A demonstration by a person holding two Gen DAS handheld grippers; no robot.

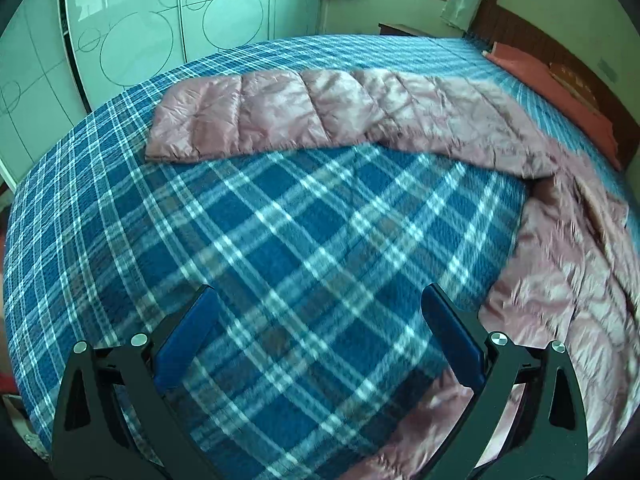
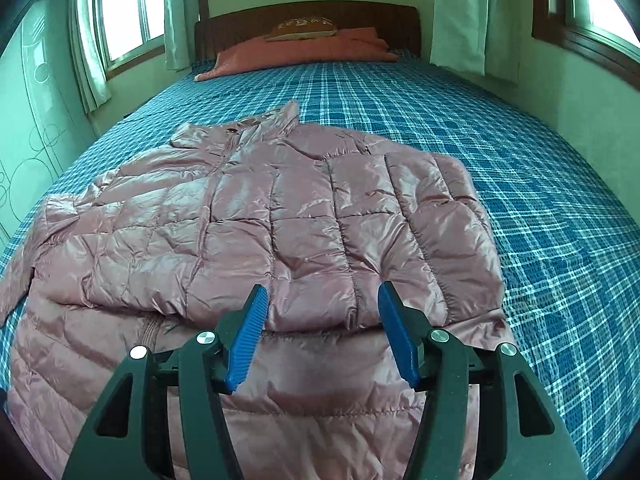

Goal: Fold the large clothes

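Plaid bed point(image 2: 500, 128), pink jacket point(image 2: 248, 216), seemingly pillows point(image 2: 296, 50)

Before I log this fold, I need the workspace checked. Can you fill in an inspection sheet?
Surface: bed with blue plaid cover, fairly flat.
Job's things: pink puffer jacket laid out; one sleeve folded across the body, other sleeve stretched out over the cover.
Clutter: orange pillow at the headboard.
Grippers: left tool open over bare cover; right tool open above the jacket hem, holding nothing.
Cables: nothing seen.
Surroundings: wardrobe, windows, curtains.
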